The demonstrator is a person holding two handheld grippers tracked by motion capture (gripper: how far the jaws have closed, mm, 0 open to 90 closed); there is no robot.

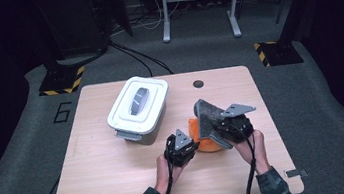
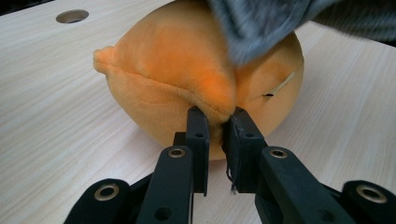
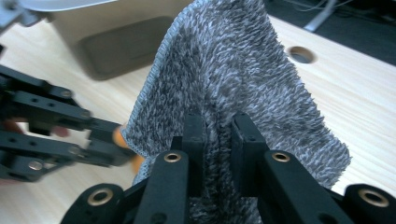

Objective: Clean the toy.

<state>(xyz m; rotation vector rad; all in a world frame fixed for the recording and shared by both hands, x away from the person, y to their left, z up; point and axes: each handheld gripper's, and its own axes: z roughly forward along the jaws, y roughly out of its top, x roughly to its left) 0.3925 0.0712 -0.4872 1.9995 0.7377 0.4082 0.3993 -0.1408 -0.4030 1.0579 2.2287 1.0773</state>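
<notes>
An orange plush toy (image 2: 187, 79) lies on the wooden table (image 1: 103, 166) near the front middle. My left gripper (image 2: 217, 122) is shut on a fold of the orange plush toy (image 1: 204, 145) at its near side. My right gripper (image 3: 217, 128) is shut on a grey cloth (image 3: 233, 74), pinching a fold of it. The grey cloth (image 1: 206, 117) hangs lifted over the toy, with my right gripper (image 1: 227, 126) just right of it and my left gripper (image 1: 187, 148) at the toy's left. In the left gripper view a corner of the grey cloth (image 2: 266, 23) drapes over the toy's top.
A white lidded box (image 1: 139, 109) with a grey handle stands at the table's back left. A round cable hole (image 1: 198, 83) sits near the far edge. The person's hands and sleeves come in at the front edge.
</notes>
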